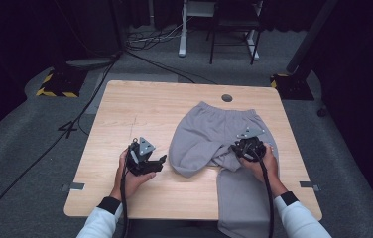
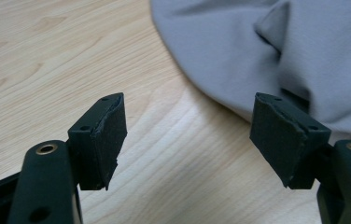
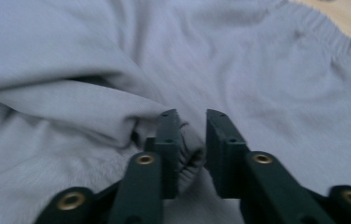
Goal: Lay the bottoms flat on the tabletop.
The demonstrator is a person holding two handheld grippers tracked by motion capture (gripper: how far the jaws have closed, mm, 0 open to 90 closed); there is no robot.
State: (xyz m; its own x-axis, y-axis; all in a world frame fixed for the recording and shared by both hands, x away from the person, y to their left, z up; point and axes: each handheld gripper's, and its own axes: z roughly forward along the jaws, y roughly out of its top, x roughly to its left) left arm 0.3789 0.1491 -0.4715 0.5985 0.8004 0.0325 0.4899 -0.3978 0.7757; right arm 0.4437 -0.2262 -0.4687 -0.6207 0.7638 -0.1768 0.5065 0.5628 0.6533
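Left claw (image 1: 162, 159) over bare wooden surface (image 1: 125, 109), jaws wide, nothing between; grey trousers' (image 1: 214, 136) folded edge just beside it to right. Trousers lie mid-right on surface, waistband at far side, one leg hanging over near edge. Right claw (image 3: 192, 135) on trousers, jaws narrow, fold of grey cloth bunched between, pads not visibly pressing.

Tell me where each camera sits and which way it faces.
High view: above the person's side, looking forward and down on the table; forearms, left hand-held gripper, right hand-held gripper.
Left gripper view: along its own wide-apart jaws, over wood toward the grey pants.
Right gripper view: along its own jaws, a fold of fabric between them.
All three share the grey pants.
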